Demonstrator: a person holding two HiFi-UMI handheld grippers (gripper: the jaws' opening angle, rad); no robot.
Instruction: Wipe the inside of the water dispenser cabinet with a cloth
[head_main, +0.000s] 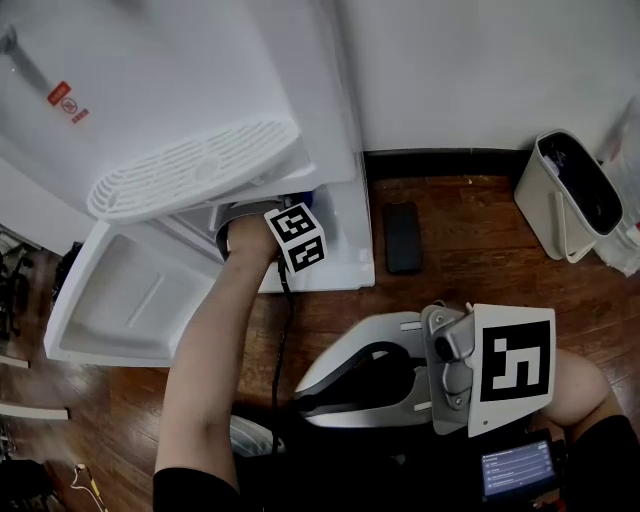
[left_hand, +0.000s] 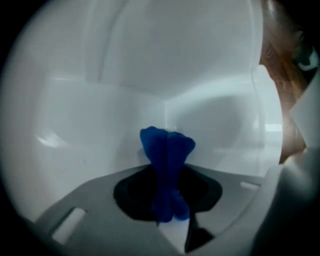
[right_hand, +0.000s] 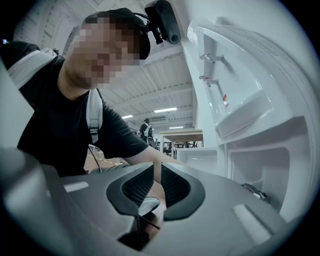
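Your left hand-held gripper (left_hand: 169, 196) is clamped on the bunched blue cloth (left_hand: 166, 147), deep inside the water dispenser cabinet (left_hand: 100, 115). The cloth faces the far corner, but whether it touches the wall is unclear. I judge the wiping under way, not finished: the white walls give no sign of which parts are wiped and which remain. Your right hand-held gripper (right_hand: 156, 187) is closed on nothing, near you and outside the cabinet. In the head view the drip tray (head_main: 190, 165) hides the interior and the left jaws.
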